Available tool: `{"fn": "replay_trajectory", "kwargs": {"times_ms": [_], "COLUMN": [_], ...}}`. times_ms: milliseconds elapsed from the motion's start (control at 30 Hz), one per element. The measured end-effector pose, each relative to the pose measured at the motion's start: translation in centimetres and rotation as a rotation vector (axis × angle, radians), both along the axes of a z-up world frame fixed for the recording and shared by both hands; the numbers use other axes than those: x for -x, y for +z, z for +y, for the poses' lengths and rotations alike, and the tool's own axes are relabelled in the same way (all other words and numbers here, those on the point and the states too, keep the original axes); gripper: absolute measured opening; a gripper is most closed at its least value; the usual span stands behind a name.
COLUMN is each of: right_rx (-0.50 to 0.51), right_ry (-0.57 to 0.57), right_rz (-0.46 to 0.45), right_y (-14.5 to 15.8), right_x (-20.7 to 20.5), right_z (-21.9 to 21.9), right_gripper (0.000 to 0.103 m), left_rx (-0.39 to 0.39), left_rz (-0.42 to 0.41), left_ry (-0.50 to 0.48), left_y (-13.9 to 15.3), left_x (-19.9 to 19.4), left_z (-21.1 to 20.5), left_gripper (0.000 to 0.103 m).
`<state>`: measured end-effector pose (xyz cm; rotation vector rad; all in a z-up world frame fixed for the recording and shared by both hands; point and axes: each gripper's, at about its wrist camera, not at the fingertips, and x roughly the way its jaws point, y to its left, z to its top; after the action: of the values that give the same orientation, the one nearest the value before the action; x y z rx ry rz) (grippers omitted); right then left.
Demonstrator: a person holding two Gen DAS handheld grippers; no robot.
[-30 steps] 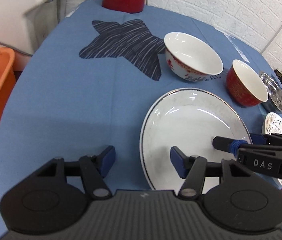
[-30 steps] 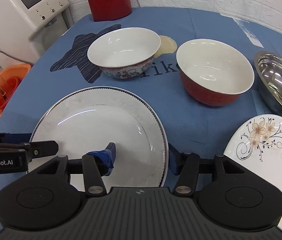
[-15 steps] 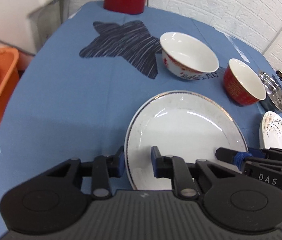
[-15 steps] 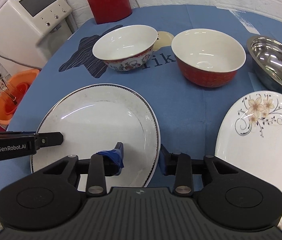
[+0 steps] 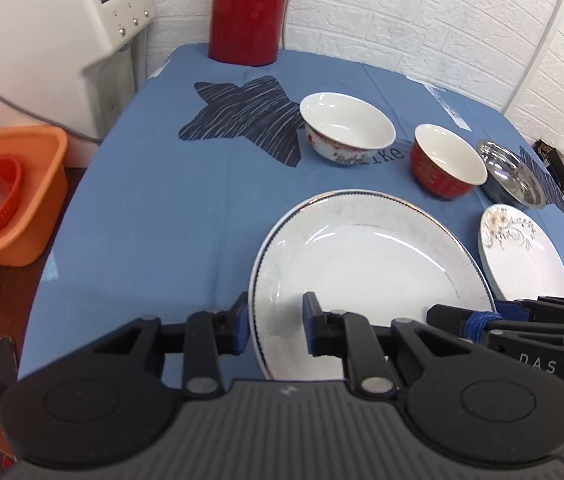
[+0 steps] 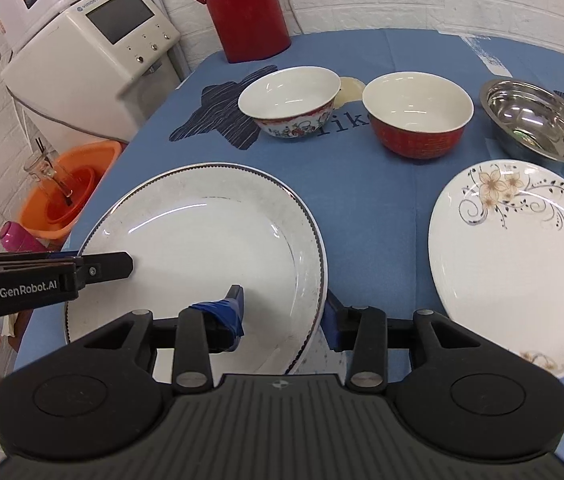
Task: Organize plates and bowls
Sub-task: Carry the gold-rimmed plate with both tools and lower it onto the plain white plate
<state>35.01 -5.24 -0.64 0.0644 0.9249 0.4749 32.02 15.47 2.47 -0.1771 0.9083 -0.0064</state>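
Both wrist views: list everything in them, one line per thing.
large plate: 1, white with a dark beaded rim, near edge of table
flower plate: 1, white with floral print, right of large plate
patterned bowl: 1, white inside, behind large plate
red bowl: 1, red outside, right of patterned bowl
steel bowl: 1, silver, far right
jug: 1, red, table's far edge
tablecloth: 1, blue with dark star
appliance: 1, white, left of table
basin: 1, orange, beside table
left gripper: black, jaws astride large plate's left rim
right gripper: black, jaws astride its right rim
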Motion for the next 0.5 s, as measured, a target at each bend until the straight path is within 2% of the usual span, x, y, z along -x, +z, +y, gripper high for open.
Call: {"fn": "replay_trajectory", "kwargs": {"times_ms": [200,367,500], "right_rx": [0.014,0.021,0.031], "right_ry": [0.008,-0.004,-0.011], "right_rz": [-0.015,-0.022,-0.071], "right_y": [-0.5,-1.7,-2.0], "right_x": [4.8,8.3,9.7], "right_z": [-0.8,-1.8,-1.9], "right_gripper": [0.026,0.027,0.028], "left_rx": [-0.034,-0.015,-0.02], "left_rz": [0.003,0.023,-0.001], "left_ry": [-0.014,-0.033,-0.044], "left_y": [-0.8,-2.5,-2.7], "left_x": [5.3,9.1,11.1], "left_z": [-1.4,-2.3,-2.9], "left_gripper": [0.015,0.017,0.017]}}
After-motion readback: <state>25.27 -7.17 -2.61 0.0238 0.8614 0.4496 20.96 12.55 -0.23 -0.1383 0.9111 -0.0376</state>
